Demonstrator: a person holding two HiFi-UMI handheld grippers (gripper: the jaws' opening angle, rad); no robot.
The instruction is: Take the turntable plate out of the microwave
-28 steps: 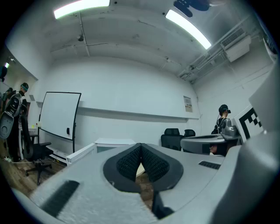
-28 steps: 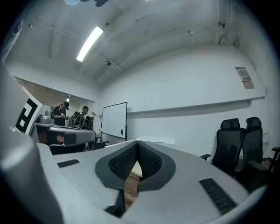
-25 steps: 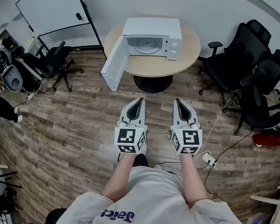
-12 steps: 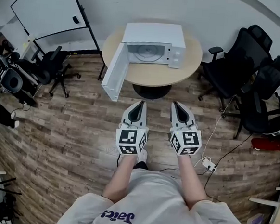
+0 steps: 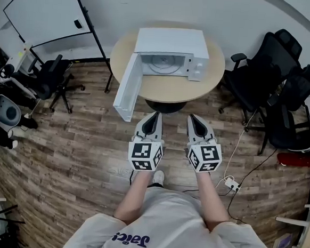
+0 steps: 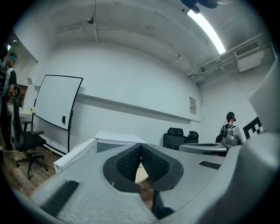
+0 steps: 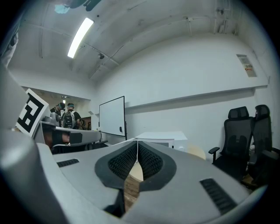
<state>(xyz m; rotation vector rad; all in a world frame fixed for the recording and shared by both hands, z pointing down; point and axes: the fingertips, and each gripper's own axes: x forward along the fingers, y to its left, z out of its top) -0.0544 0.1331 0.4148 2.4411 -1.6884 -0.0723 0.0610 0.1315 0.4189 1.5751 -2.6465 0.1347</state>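
At frame centre, left claw (image 5: 155, 115) and right claw (image 5: 190, 118) side by side, both pinched together on nothing, aimed at the round counter (image 5: 171, 88) in the upper centre. Up there, turntable plate (image 5: 163, 65) lying inside the white microwave (image 5: 172, 42), door (image 5: 127, 87) swung wide toward the left.

White microwave (image 5: 169, 49), tan round table (image 5: 210, 71), brown wood-plank floor (image 5: 73, 146), black chairs (image 5: 265, 76), black-white marker cubes (image 5: 144, 156).

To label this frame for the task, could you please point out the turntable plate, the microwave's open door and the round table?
turntable plate (image 5: 162, 64), head view, its centre.
microwave door (image 5: 127, 86), head view, middle of the panel.
round table (image 5: 171, 88), head view, bare front top.
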